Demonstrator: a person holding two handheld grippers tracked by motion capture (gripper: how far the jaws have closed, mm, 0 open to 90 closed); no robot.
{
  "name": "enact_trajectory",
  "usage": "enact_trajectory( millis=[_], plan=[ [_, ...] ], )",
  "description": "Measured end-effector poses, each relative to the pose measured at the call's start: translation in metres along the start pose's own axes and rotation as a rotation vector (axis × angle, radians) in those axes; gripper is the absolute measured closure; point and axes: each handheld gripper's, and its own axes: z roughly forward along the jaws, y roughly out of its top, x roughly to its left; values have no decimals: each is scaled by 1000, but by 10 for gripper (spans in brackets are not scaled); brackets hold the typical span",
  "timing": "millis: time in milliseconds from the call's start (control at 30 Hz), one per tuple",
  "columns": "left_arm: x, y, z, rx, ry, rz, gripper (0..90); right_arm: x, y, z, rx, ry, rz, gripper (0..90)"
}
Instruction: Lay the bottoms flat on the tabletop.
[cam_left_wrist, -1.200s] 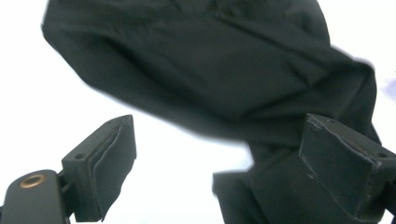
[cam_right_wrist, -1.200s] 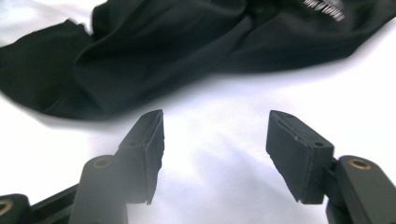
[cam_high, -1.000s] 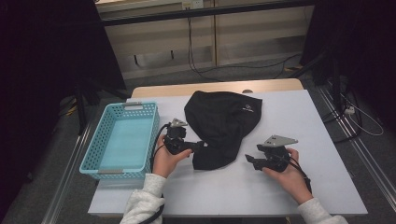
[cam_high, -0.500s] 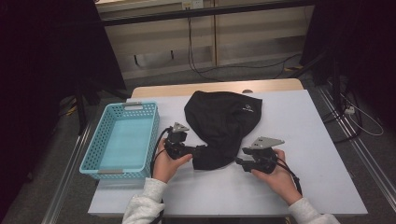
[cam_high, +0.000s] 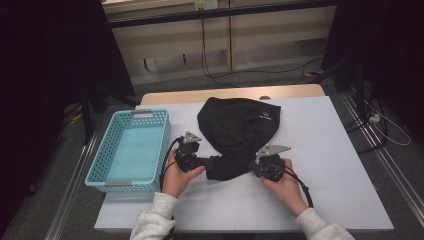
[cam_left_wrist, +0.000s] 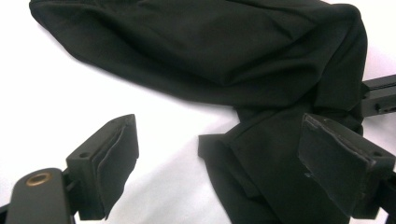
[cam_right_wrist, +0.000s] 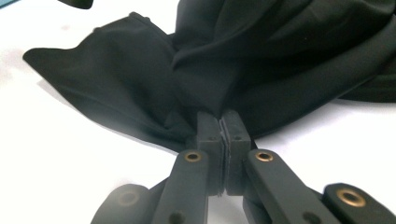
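High view: vs 0.5 s ago, right gripper (cam_high: 253, 167) has moved in from the 4 o'clock side and now touches the black garment (cam_high: 239, 132) at its near edge; left gripper (cam_high: 207, 162) sits about where it was, at the cloth's narrow near end. Garment lies mid-table, bulk toward 12 o'clock, tapering toward 6. White table (cam_high: 330, 150) is bare from 1 to 5 o'clock, with bare room along the near edge at 6. Blue basket (cam_high: 131, 150) at 9 o'clock, near the left hand (cam_high: 176, 175), boxes in that side. Right hand (cam_high: 286, 184) at 5 o'clock.

Left gripper view: jaws wide apart, garment's (cam_left_wrist: 243, 84) folded end (cam_left_wrist: 261, 182) between them, nearer the right pad (cam_left_wrist: 334, 161); left pad (cam_left_wrist: 112, 161) over bare table.

Right gripper view: right gripper (cam_right_wrist: 221, 133) jaws pressed together, clamped on a pinch of the garment (cam_right_wrist: 187, 70); cloth bunches up behind at 12 o'clock.
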Motion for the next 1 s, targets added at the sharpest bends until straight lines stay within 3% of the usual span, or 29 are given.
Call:
enact_trajectory(
  millis=[233,333,367,400,500,533,1000],
  plan=[
    [0,1,0,-3,-8,2,133,-6,0,-15,-20,19,-23,889],
    [2,0,0,-4,-4,-2,134,-21,-4,-37,-41,12,-20,889],
    [2,0,1,-4,-2,-9,134,-21,-4,-37,-41,12,-20,889],
    [2,0,1,-1,-2,-12,137,-33,-9,-47,-48,-4,6,888],
    [2,0,2,0,-5,-5,137,-42,-13,-55,-57,5,9,888],
    [0,1,3,-3,-7,-4,139,-48,-16,-61,-44,-15,6,887],
    [-5,-1,11,13,-31,13,183,-53,-22,-65,-43,-39,14,884]
  ],
)
